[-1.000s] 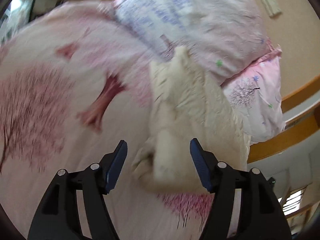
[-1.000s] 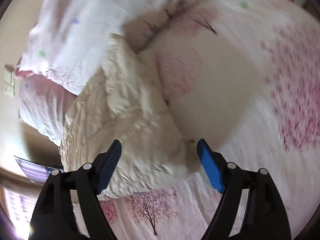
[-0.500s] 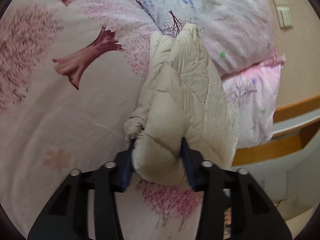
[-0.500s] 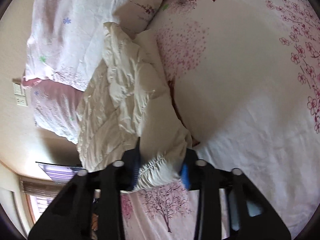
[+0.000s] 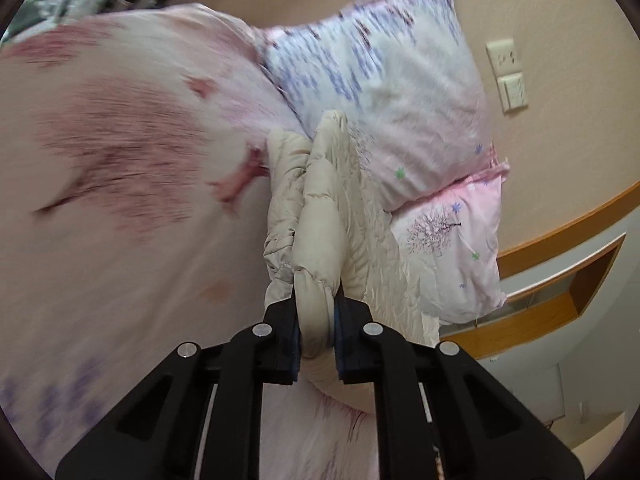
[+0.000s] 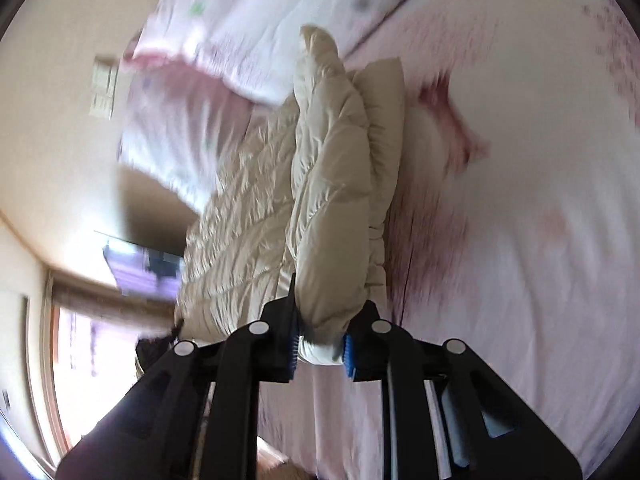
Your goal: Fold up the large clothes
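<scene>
A cream quilted puffer jacket (image 5: 320, 216) lies on a bed with a pink tree-print cover (image 5: 132, 200). My left gripper (image 5: 317, 332) is shut on a puffy edge of the jacket and lifts it off the bed. In the right wrist view the same jacket (image 6: 320, 184) hangs bunched in folds, and my right gripper (image 6: 322, 344) is shut on another edge of it, held above the bed cover (image 6: 520, 240). The jacket's far end still rests by the pillows.
Two floral pillows (image 5: 392, 92) lie at the head of the bed against a beige wall with a socket and switch (image 5: 506, 74). A wooden headboard and shelf (image 5: 560, 280) run at the right. A window (image 6: 80, 340) shows at the lower left of the right wrist view.
Both grippers went from open around the jacket to shut on it. They have since lifted the gripped edges off the bed, and both views are blurred by motion.
</scene>
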The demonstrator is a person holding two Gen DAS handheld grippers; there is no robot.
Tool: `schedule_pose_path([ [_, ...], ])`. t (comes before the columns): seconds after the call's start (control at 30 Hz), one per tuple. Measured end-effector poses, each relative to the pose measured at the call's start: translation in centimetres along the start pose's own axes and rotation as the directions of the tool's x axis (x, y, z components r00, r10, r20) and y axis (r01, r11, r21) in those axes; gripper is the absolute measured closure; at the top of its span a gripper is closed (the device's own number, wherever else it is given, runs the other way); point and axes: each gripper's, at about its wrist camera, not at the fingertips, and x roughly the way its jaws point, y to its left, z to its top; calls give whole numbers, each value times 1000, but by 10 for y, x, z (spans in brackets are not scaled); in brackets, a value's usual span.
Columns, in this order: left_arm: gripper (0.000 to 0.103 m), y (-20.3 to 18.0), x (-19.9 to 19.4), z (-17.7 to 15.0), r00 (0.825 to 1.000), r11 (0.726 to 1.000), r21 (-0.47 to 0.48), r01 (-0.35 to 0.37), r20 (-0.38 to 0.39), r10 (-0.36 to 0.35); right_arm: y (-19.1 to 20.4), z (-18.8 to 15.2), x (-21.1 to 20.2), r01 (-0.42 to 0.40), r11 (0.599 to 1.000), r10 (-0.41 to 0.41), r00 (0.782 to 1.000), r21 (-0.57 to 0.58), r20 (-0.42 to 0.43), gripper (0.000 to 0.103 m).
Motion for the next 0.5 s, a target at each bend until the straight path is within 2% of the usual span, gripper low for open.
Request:
schedule_pose_path([
  [0.07, 92, 10, -20, -10, 1000, 1000, -7, -18, 25, 18, 5, -18, 7, 28, 999, -29, 999, -37, -37, 84],
  [0.13, 92, 15, -28, -18, 998, 999, 15, -50, 22, 50, 9, -30, 7, 99, 991, -103, 994, -93, -38, 76],
  [0.2, 89, 18, -28, -24, 997, 996, 45, -74, 8, 74, 21, -34, -2, 241, 955, -238, 971, -171, 33, 56],
  [0.23, 87, 18, -28, -27, 997, 995, 53, -83, 7, 83, 28, -34, -6, 293, 936, -282, 956, -193, 80, 52],
  [0.27, 82, 19, -29, -28, 996, 994, 57, -89, 10, 89, 38, -34, -15, 352, 911, -324, 933, -214, 155, 45],
  [0.33, 66, 20, -34, -31, 995, 993, 63, -103, 24, 102, 58, -35, -29, 424, 874, -352, 890, -239, 292, 42],
  [0.37, 50, 21, -39, -32, 992, 991, 68, -118, 40, 116, 73, -37, -33, 457, 849, -354, 864, -264, 358, 42],
  [0.4, 39, 21, -44, -33, 990, 988, 72, -136, 58, 132, 84, -38, -34, 475, 831, -351, 851, -289, 390, 42],
  [0.43, 38, 21, -48, -35, 988, 986, 78, -146, 71, 140, 102, -40, -27, 491, 803, -338, 842, -338, 420, 42],
  [0.5, 37, 20, -56, -39, 985, 982, 99, -158, 89, 150, 126, -42, -9, 488, 770, -312, 850, -410, 425, 42],
])
